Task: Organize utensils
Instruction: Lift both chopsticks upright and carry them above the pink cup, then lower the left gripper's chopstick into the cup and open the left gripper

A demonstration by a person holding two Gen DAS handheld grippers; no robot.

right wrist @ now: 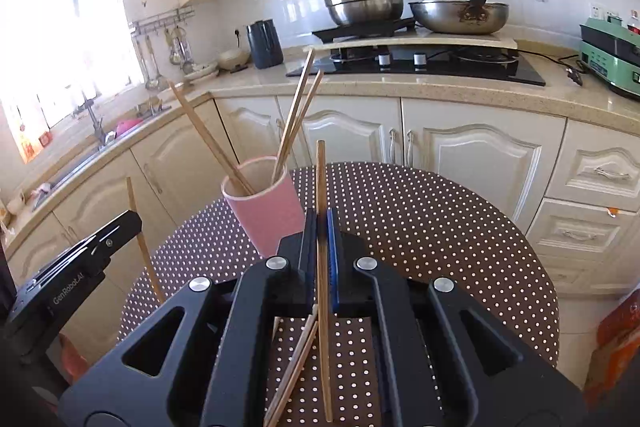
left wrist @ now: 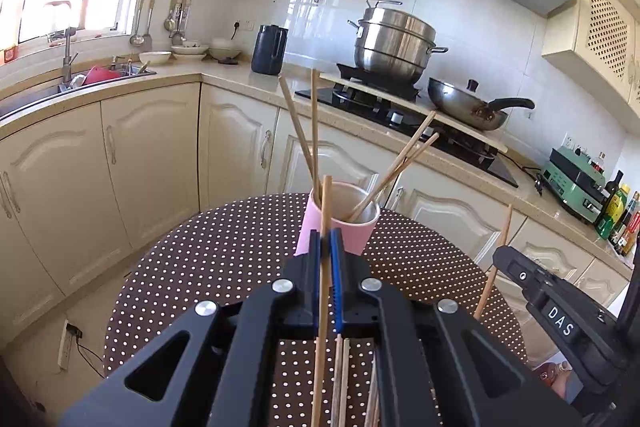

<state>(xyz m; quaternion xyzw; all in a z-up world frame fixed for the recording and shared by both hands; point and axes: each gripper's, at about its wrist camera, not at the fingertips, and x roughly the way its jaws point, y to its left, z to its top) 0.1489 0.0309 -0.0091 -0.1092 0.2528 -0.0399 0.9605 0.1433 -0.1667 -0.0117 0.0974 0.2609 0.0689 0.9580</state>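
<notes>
Loose sticks, nearest the lens: a few pale wooden chopsticks (right wrist: 298, 363) lie flat on the brown white-dotted round tablecloth (left wrist: 224, 259), right under the grippers, not yet collected.
Left gripper: the black two-finger left gripper with the blue pad (left wrist: 325, 247) is clamped tight on one long wooden chopstick (left wrist: 323, 267), and it is clear of the table!
Left stick's axis: close to upright, upper end poking just above the fingertips, lower end running down toward the camera; it lines up in front of the cup.
Cup: the pink paper cup (left wrist: 340, 223) stands upright on the far part of the table, just beyond the left fingertips and up-left of the right ones.
In the cup: four chopsticks already stand in it, two leaning left (left wrist: 304, 131), two fanning right (left wrist: 400, 167).
Right gripper: the matching black right gripper (right wrist: 323, 227) is pinched hard on a second wooden chopstick (right wrist: 322, 247); it hangs beside the cup, not over it.
Right stick's axis: near vertical too, top end well above the jaws.
Progress: my call, roughly halfway: four in, two in the air, several left on the cloth.
Next: both held sticks need lining up over the rim, tips down, then release.
</notes>
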